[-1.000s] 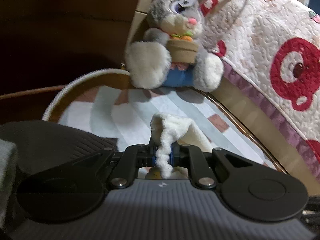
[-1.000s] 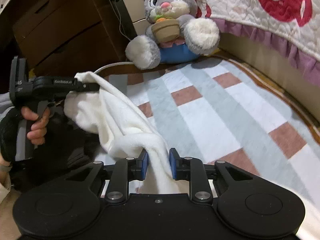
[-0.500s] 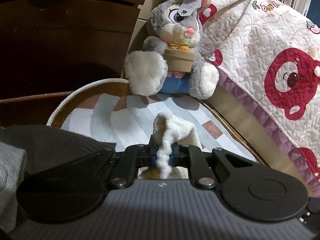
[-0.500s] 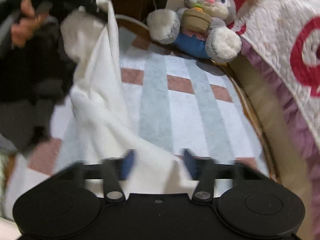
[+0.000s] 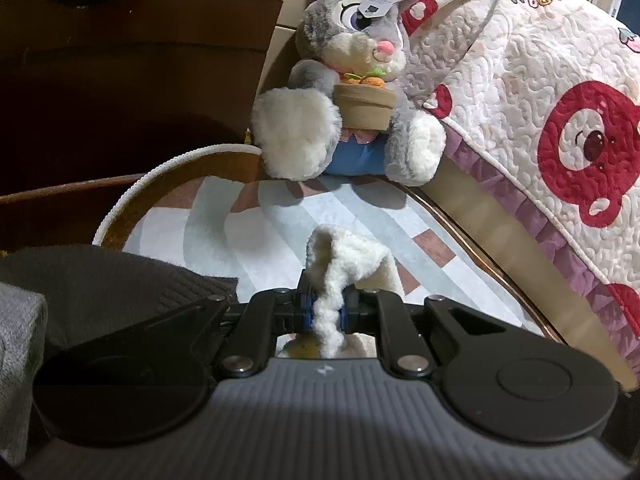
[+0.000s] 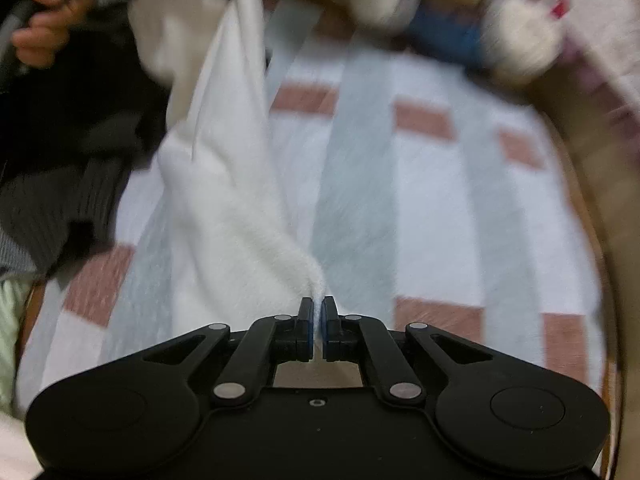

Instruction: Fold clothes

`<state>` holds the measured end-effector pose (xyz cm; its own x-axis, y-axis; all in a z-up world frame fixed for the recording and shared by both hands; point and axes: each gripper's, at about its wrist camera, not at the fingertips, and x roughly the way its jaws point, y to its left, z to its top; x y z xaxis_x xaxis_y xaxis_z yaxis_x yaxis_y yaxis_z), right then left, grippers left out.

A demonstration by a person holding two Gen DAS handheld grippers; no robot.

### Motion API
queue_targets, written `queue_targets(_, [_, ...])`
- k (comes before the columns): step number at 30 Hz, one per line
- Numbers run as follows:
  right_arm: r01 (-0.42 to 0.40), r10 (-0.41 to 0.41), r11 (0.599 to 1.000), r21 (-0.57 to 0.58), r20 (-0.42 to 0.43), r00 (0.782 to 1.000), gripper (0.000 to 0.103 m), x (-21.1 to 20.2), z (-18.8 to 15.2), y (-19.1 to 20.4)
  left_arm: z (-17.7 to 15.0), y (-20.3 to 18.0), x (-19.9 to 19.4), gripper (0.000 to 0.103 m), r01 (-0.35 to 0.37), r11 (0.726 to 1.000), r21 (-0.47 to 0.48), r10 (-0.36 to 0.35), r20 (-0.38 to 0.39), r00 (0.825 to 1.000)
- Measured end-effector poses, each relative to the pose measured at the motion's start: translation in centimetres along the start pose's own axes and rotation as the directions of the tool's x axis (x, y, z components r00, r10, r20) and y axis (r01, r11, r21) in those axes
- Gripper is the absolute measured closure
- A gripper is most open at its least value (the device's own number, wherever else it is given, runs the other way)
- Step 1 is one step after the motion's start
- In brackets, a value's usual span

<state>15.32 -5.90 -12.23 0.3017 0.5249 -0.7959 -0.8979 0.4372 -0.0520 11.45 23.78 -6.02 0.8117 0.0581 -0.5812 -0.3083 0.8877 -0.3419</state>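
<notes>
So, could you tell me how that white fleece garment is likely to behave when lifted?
Probably floppy: the white fleece garment sags between the right gripper and left gripper. Likely light, since small pinches hold it. Its fuzzy pile probably resists slipping.

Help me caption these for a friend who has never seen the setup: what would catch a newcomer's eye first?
Probably the grey plush rabbit sitting at the far end of the checked rug, against the white quilt with red bears. Then the fluffy white garment, stretched above the rug between the left gripper and the right gripper, each shut on an edge.
</notes>
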Motion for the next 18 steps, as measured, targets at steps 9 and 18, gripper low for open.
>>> queue_targets(9, [0.242, -0.419, 0.791, 0.562, 0.21, 0.883, 0.099, -6.5, -7.0, -4.9, -0.6, 2.8, 2.1, 0.068, 0.112, 0.962, -0.251, -0.138, -0.089, 0.986])
queue_targets(18, [0.479, -0.512, 0.628, 0.613, -0.138, 0.848, 0.098, -2.0, -7.9, -7.7, -2.0, 1.5, 4.4, 0.05, 0.134, 0.969, -0.205, -0.16, -0.116, 0.98])
